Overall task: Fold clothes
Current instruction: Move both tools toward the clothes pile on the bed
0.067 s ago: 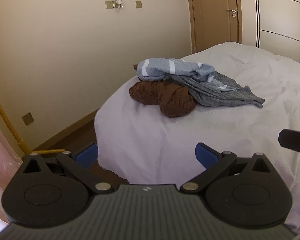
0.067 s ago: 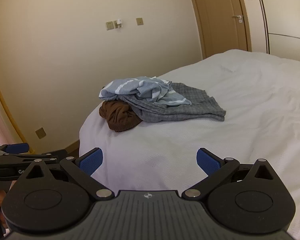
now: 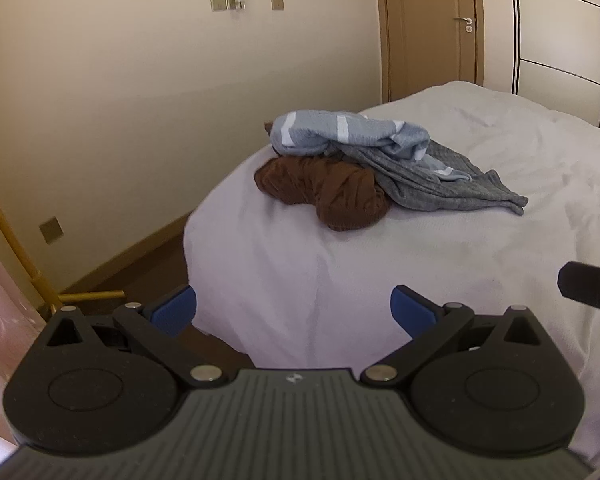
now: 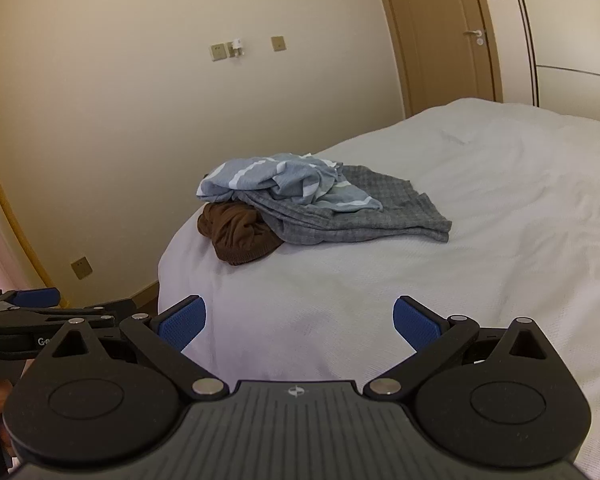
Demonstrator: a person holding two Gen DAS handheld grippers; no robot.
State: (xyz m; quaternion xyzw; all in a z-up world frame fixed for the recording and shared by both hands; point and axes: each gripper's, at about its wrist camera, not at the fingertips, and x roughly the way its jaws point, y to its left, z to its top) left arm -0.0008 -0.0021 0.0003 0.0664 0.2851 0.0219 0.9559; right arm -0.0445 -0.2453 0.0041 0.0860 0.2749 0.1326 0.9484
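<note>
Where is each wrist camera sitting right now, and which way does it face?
Left wrist: on the open left gripper, facing the pile's brown garment on the bed; right gripper's tip at right edge.
Right wrist: on the open right gripper, facing the same pile; left gripper at left edge.
Shared: striped blue garment, grey garment, door.

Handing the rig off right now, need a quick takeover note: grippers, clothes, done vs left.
Left gripper: open, empty, short of the pile.
Right gripper: open, empty, also short of the pile.
Clothes: one crumpled heap near the bed corner. Blue striped garment on top, grey garment spread beneath it toward the right, brown garment bunched at the left front.
Done: nothing folded, nothing grasped.
Left: pull each piece out of the heap, flatten it on the bedspread, fold all three.
</note>
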